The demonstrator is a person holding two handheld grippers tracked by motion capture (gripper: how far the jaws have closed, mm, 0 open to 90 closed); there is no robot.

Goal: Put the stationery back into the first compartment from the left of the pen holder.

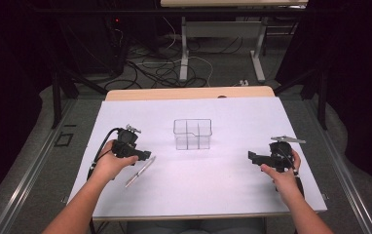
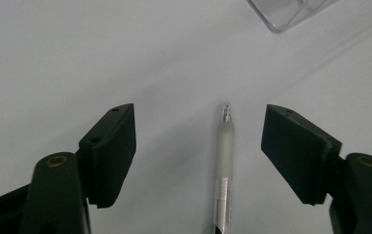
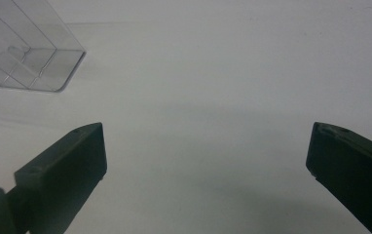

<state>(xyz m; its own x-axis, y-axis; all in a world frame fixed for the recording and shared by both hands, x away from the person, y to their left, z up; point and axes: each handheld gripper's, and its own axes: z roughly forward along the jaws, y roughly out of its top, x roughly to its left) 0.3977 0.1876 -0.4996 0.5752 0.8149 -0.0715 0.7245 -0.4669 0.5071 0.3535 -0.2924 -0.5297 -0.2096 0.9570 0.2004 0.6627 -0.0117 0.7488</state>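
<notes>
Between my left gripper's parted jaws, neither pad touching it, the pen lies on the white table, long axis running straight ahead along them, while my right gripper waits wide, holding nothing.

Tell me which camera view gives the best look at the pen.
The left gripper view: the pen lies close up between the open jaws of the left gripper, untouched, its tip and frosted grip plain. The high view shows it small on the white sheet, beside the left gripper.
</notes>
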